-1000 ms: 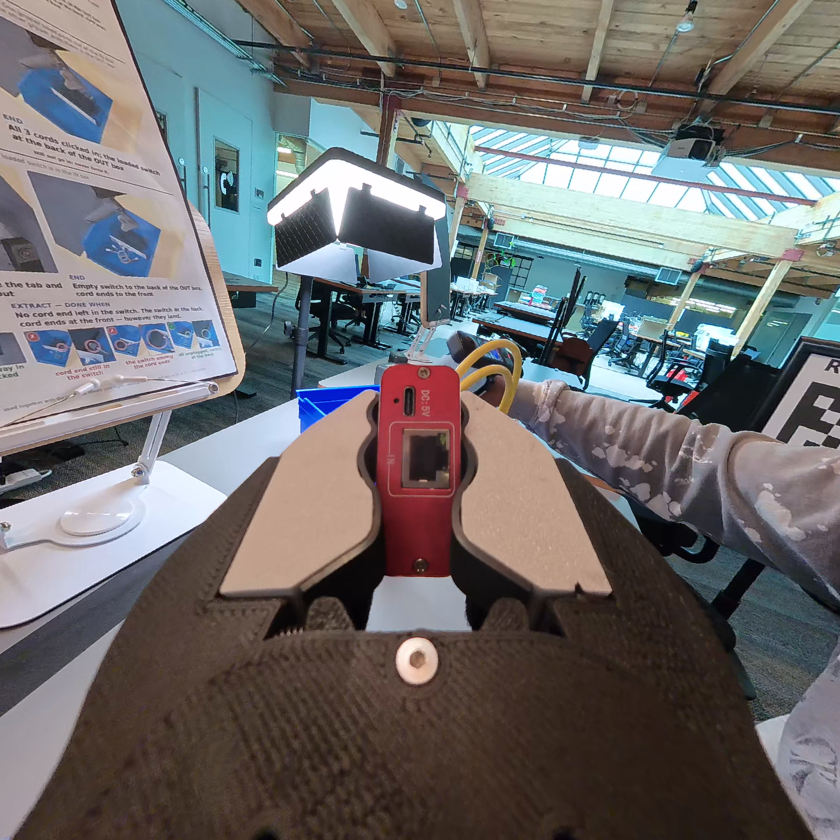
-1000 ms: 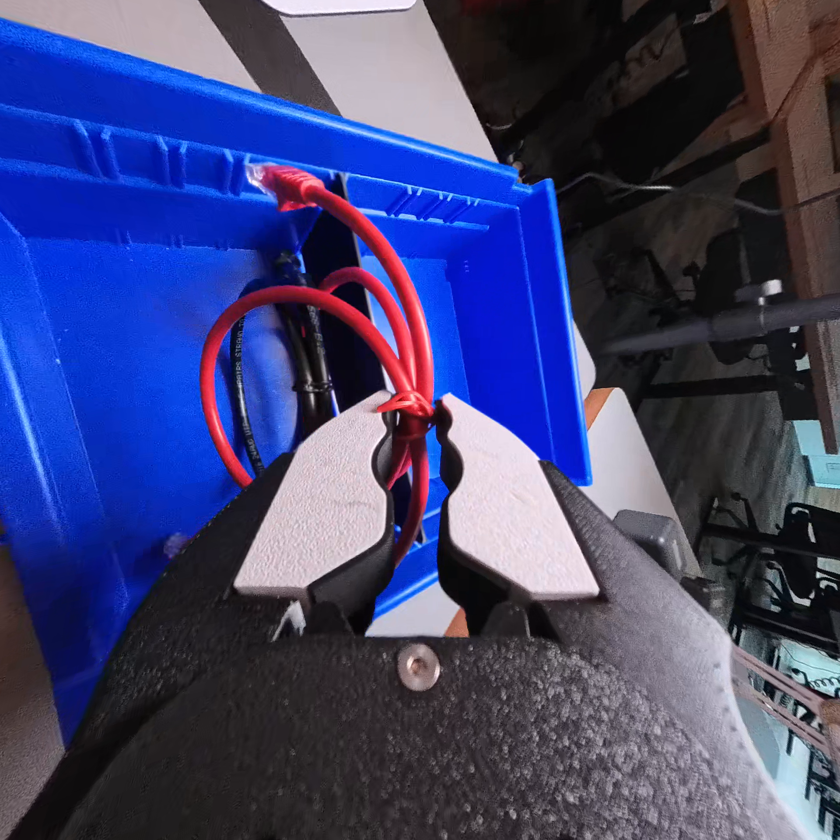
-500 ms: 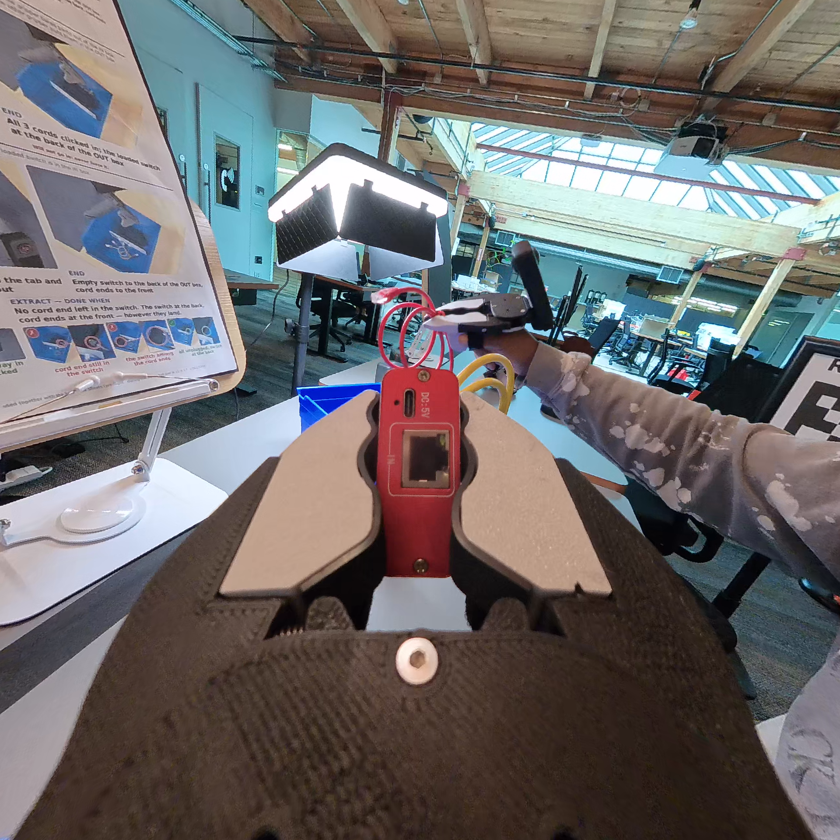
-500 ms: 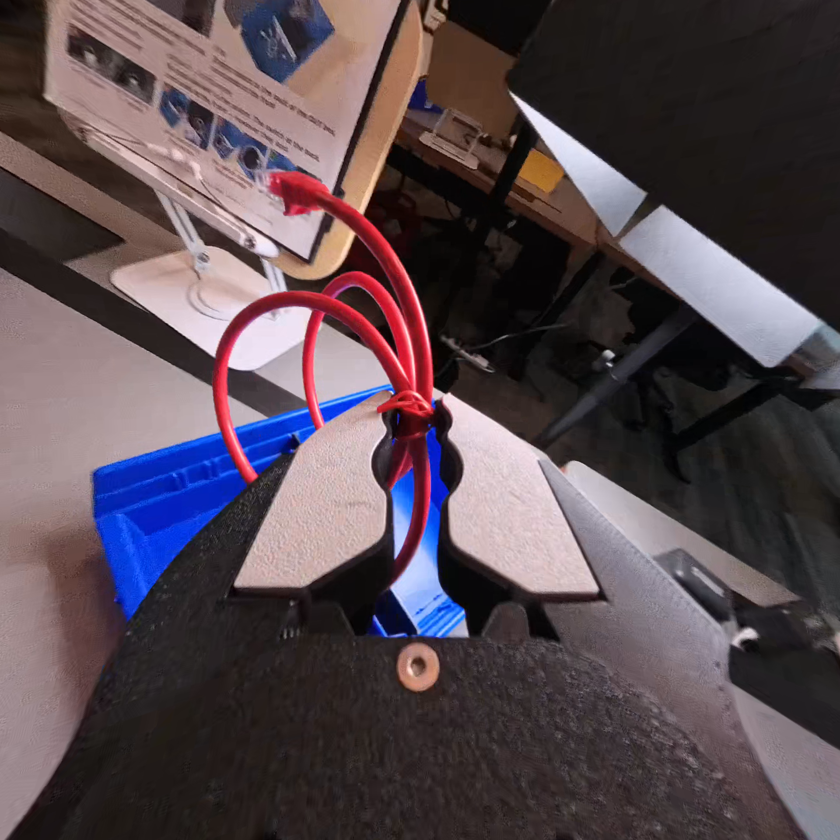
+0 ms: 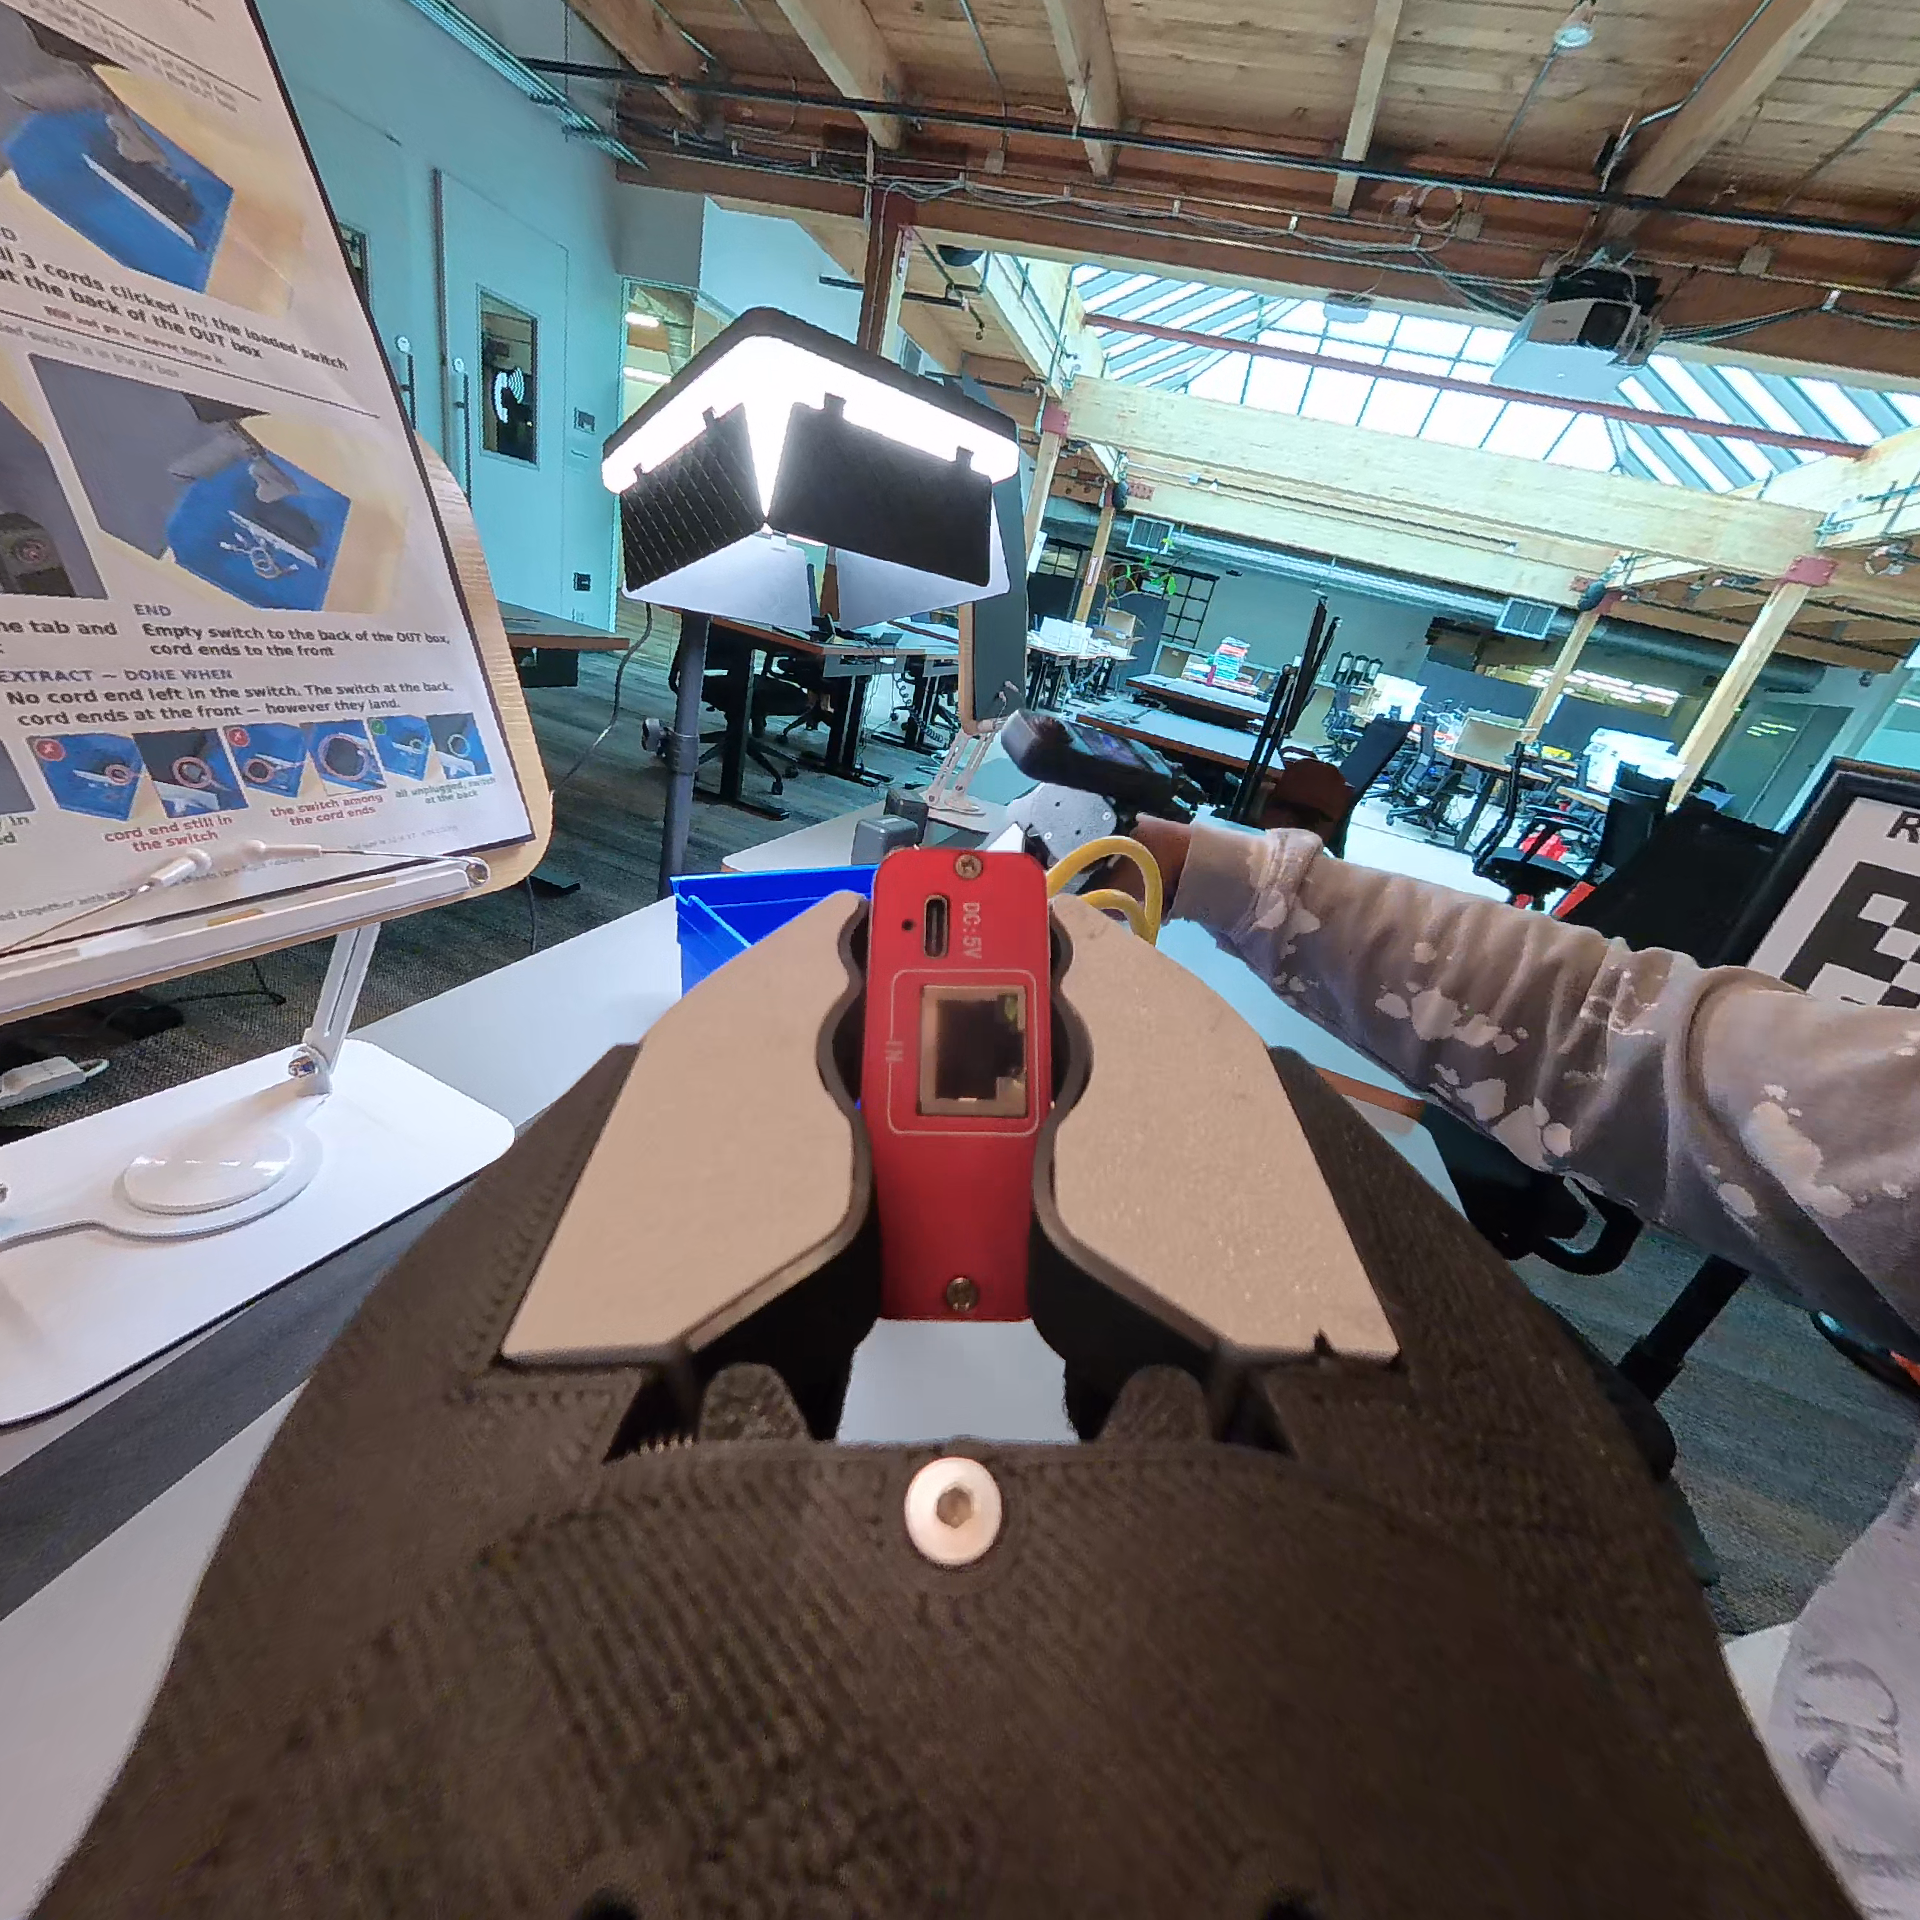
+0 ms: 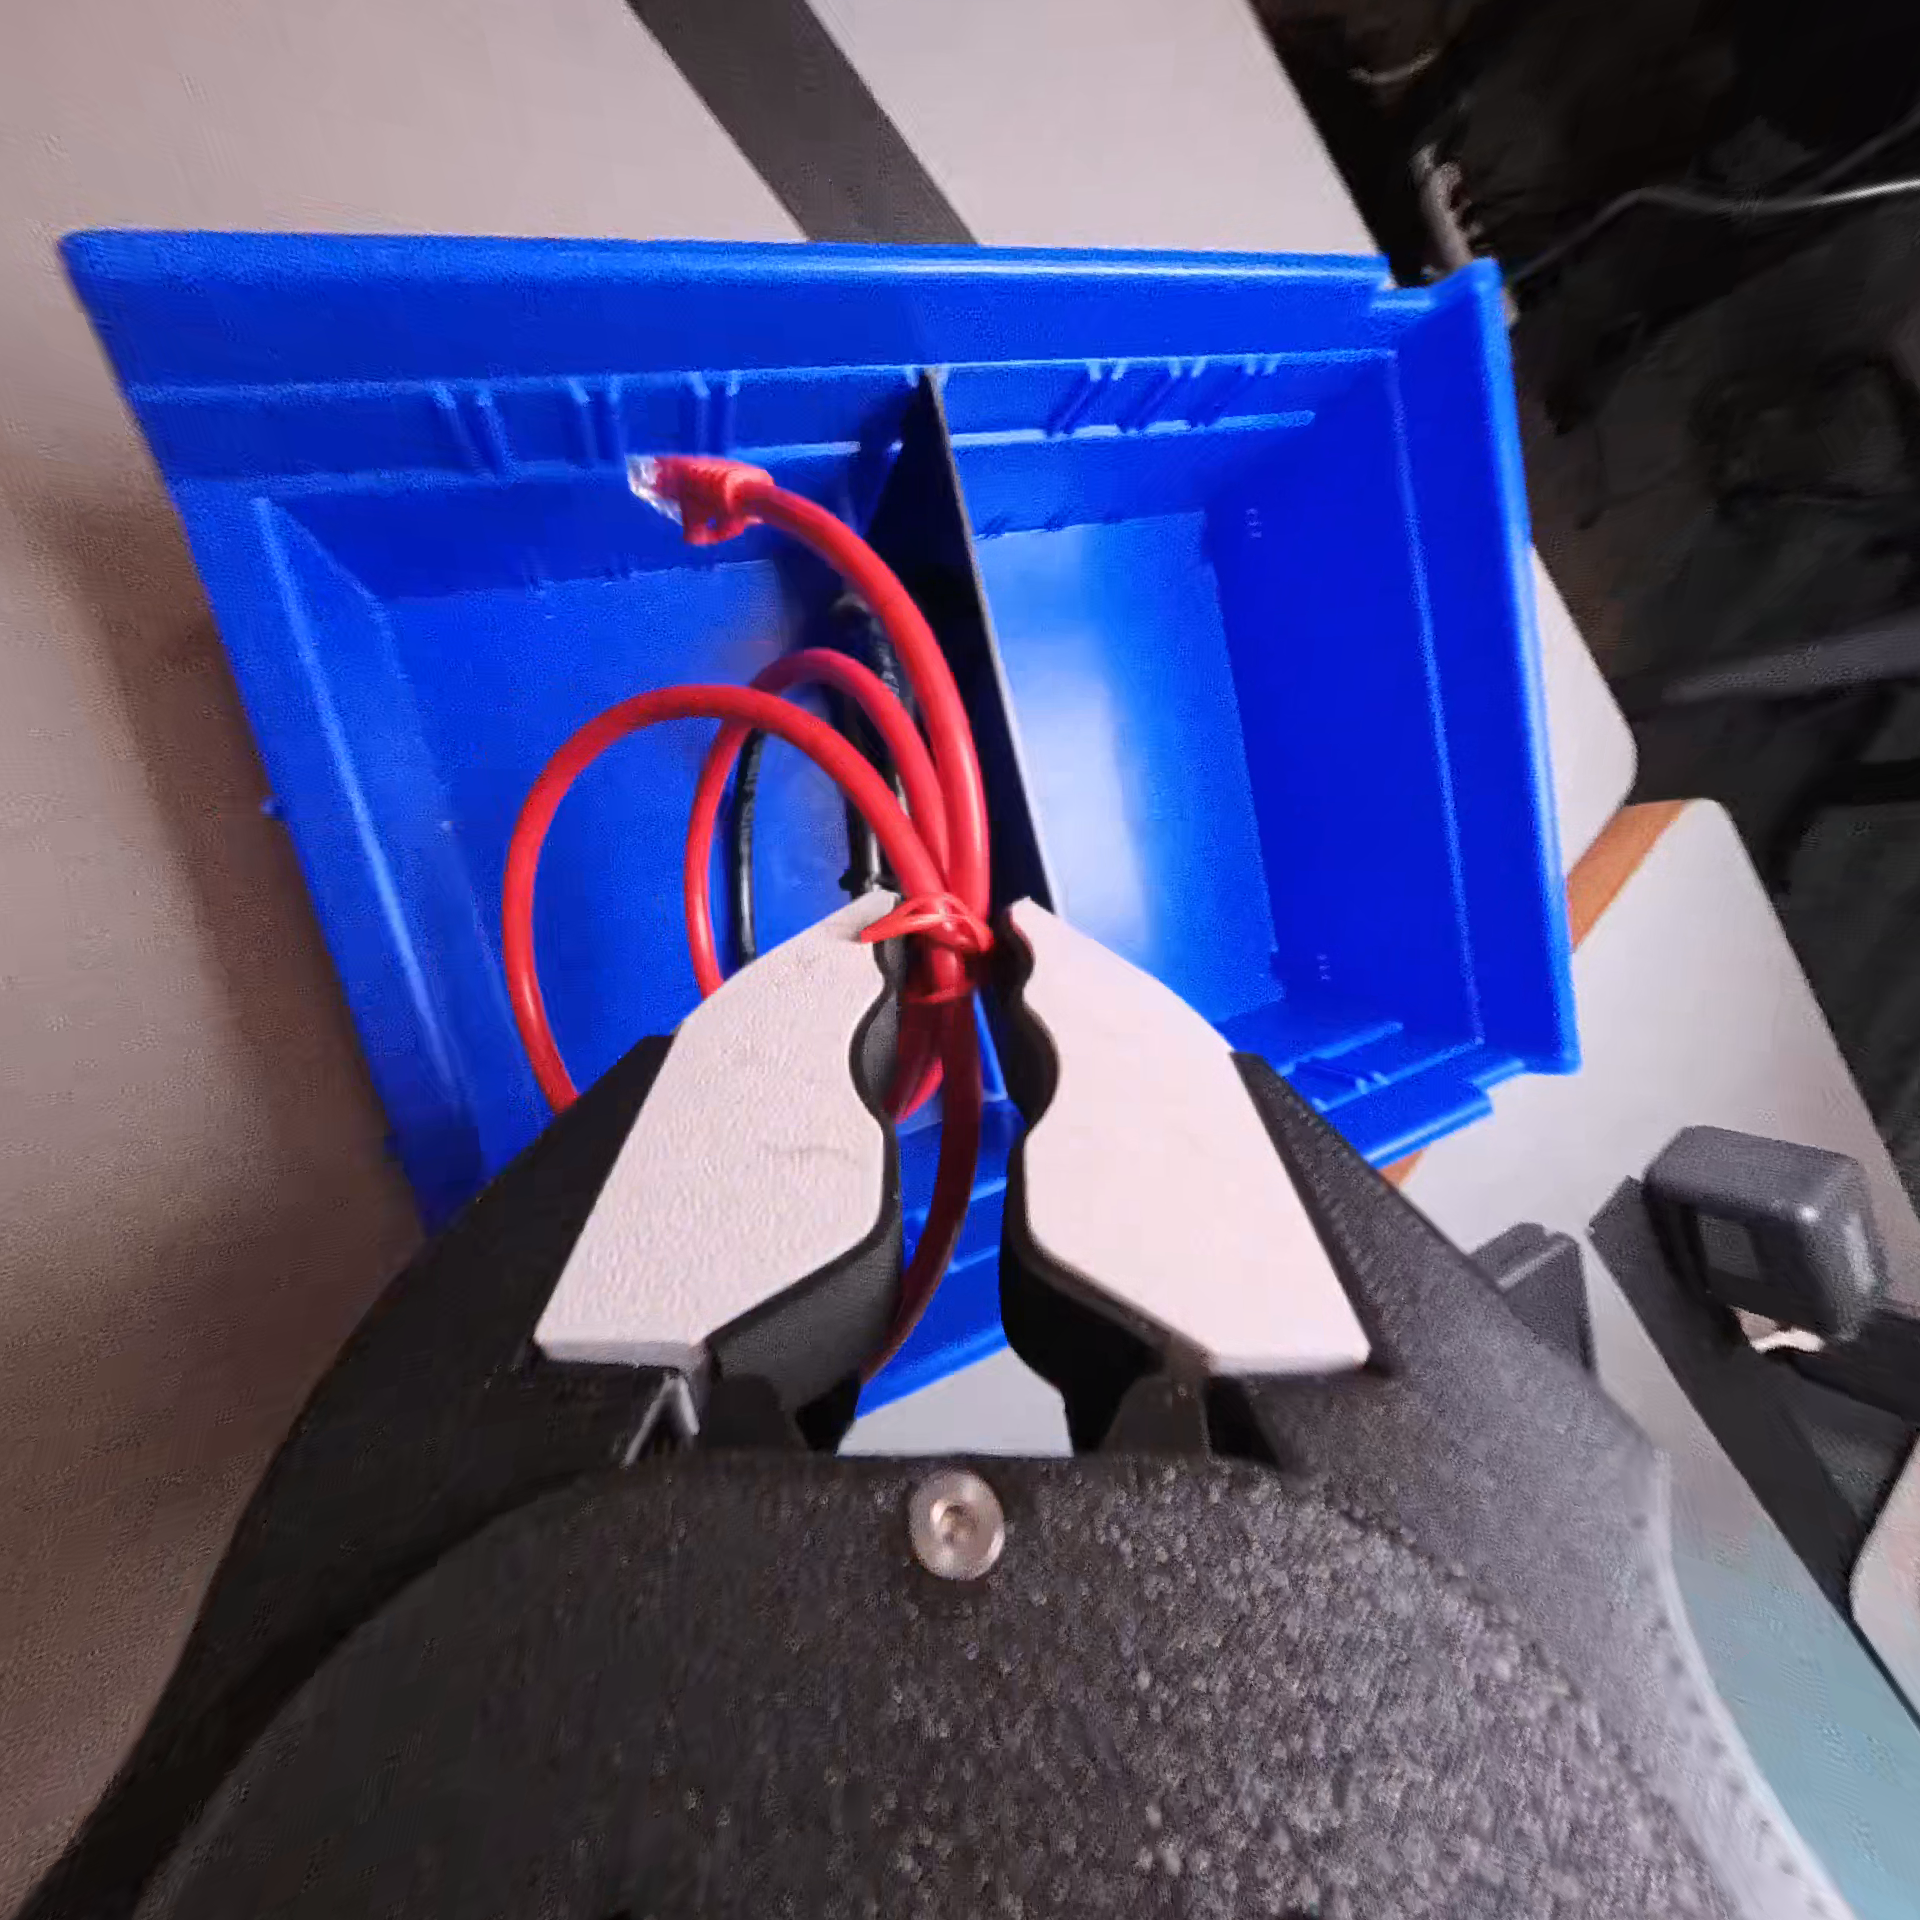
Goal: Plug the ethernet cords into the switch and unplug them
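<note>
The red switch [image 5: 961, 1081] is clamped upright between the two fingers of the left gripper [image 5: 956, 935], its empty port turned to the camera. A coiled red ethernet cord [image 6: 831, 790] is pinched at its wire tie by the right gripper [image 6: 940, 935] and is held above the left compartment of the blue bin [image 6: 1475, 665], where a black cord [image 6: 753, 831] is seen lying. A yellow cord [image 5: 1117, 883] is seen beyond the switch, beside a sleeve [image 5: 1507, 1049]

Printed lettering marks the red switch [image 5: 961, 1101], the instruction sheet [image 5: 223, 499] and a framed sign [image 5: 1860, 904].
</note>
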{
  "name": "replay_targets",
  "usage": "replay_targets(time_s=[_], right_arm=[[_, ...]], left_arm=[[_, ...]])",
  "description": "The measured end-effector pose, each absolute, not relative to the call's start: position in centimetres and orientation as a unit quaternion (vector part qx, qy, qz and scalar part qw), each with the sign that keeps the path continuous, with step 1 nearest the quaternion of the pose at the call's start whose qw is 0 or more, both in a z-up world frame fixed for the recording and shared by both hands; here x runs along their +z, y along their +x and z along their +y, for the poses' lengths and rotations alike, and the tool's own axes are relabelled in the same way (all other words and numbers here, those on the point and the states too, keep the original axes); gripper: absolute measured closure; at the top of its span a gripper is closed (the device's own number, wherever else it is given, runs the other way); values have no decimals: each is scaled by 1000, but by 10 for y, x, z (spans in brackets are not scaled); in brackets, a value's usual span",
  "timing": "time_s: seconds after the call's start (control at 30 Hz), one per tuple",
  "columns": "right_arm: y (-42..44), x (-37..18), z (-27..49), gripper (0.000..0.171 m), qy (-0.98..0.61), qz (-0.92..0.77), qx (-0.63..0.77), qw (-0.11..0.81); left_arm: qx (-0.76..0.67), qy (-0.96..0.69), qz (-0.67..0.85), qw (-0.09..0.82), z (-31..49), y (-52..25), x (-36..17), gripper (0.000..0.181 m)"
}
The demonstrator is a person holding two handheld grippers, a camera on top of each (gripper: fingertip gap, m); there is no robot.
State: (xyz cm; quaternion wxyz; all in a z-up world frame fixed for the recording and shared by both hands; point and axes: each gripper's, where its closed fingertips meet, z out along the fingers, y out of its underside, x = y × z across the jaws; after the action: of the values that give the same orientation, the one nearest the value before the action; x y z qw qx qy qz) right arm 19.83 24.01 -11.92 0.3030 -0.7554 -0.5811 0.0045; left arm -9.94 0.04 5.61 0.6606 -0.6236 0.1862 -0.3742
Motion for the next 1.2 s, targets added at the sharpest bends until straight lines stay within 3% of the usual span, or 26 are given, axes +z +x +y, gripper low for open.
replay_targets(time_s=[0.2,0.53,0.77,0.97,1.1,1.2], right_arm=[[197,-99,287,155,-742,-533,-107,391],[190,-129,273,154,-658,-623,-150,395],[192,-133,251,108,-603,-690,-177,359],[155,-37,225,107,-623,-589,-10,515],[118,47,161,118,-586,-475,232,614],[87,93,79,128,-510,-428,422,616]], left_arm=[[-375,-628,187,656,2,-98,53,152],[-374,-625,183,661,1,-104,56,152],[-373,-626,187,659,1,-99,56,151],[-375,-625,183,660,3,-99,55,152],[-364,-616,174,677,3,-101,59,151],[-360,-601,156,697,5,-105,63,151]])
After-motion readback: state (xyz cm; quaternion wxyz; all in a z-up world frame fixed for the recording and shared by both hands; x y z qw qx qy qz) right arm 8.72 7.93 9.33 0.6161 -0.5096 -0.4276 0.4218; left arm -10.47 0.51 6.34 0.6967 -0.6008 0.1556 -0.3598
